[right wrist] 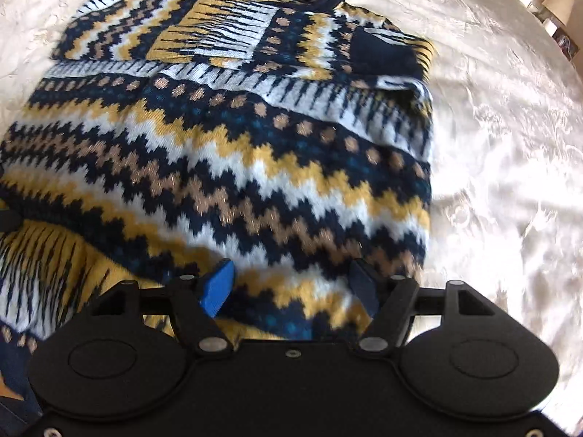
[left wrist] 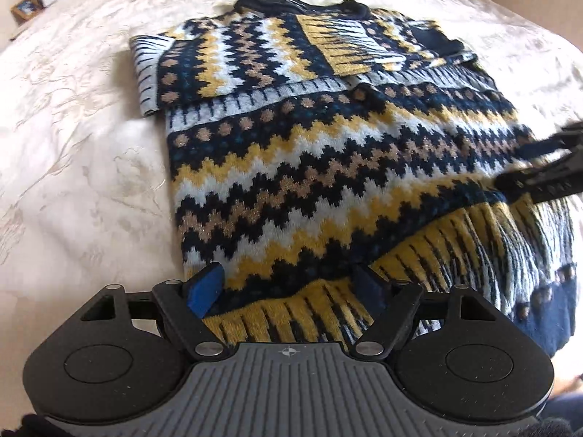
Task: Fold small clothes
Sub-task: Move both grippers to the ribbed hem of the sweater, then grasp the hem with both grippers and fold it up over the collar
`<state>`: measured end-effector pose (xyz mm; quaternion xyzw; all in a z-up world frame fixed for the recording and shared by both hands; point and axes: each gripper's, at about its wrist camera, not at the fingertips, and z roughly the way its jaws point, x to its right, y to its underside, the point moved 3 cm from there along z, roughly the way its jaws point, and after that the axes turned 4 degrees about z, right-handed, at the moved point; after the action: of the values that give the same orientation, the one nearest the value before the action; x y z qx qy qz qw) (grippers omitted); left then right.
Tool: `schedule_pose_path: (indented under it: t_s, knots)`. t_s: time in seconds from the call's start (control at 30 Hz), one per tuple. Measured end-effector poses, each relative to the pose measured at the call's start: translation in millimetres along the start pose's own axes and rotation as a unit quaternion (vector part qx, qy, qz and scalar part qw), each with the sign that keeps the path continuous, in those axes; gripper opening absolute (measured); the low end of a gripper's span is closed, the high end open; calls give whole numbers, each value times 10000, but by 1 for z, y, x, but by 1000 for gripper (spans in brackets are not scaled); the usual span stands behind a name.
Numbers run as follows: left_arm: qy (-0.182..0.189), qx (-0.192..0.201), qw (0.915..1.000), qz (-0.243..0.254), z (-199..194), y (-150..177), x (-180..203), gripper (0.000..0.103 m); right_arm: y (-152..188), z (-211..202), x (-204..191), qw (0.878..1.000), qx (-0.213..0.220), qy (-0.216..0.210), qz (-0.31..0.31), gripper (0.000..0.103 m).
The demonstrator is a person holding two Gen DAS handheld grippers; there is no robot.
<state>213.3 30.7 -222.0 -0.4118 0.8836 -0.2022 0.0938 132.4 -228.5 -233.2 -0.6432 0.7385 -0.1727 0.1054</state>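
A knitted sweater (left wrist: 309, 167) with navy, yellow, white and tan zigzag bands lies flat on a cream bedspread, both sleeves folded across its chest. It also fills the right wrist view (right wrist: 233, 167). My left gripper (left wrist: 289, 286) is open, its blue pads spread over the sweater's lower left hem, which bunches between them. My right gripper (right wrist: 291, 286) is open over the lower right hem. The right gripper's dark fingers (left wrist: 539, 178) show at the right edge of the left wrist view.
The cream embossed bedspread (left wrist: 80, 153) surrounds the sweater on all sides and also shows in the right wrist view (right wrist: 503, 167). A wooden shelf with small items (left wrist: 32, 2) stands far left. A lamp and furniture (right wrist: 554, 11) stand far right.
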Motion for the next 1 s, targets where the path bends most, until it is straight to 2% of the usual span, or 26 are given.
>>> schedule_pose_path:
  t_s: [0.2, 0.37, 0.6, 0.73, 1.0]
  knots:
    - [-314, 267, 9985, -371, -21, 24, 11, 77, 40, -20, 18, 9992, 166, -239, 283, 74]
    - [-336, 259, 9973, -592, -29, 45, 24, 77, 73, -31, 27, 9965, 121, -492, 662, 77]
    - [-100, -157, 9943, -1052, -24, 82, 34, 82, 104, -33, 34, 9888, -155, -1011, 1085, 80]
    - [-3, -63, 9911, -1333, -23, 97, 33, 84, 120, -33, 32, 9848, -302, -1247, 1168, 80]
    - [187, -73, 9908, -1335, -15, 97, 30, 92, 136, -32, 32, 9815, -425, -1452, 1171, 81]
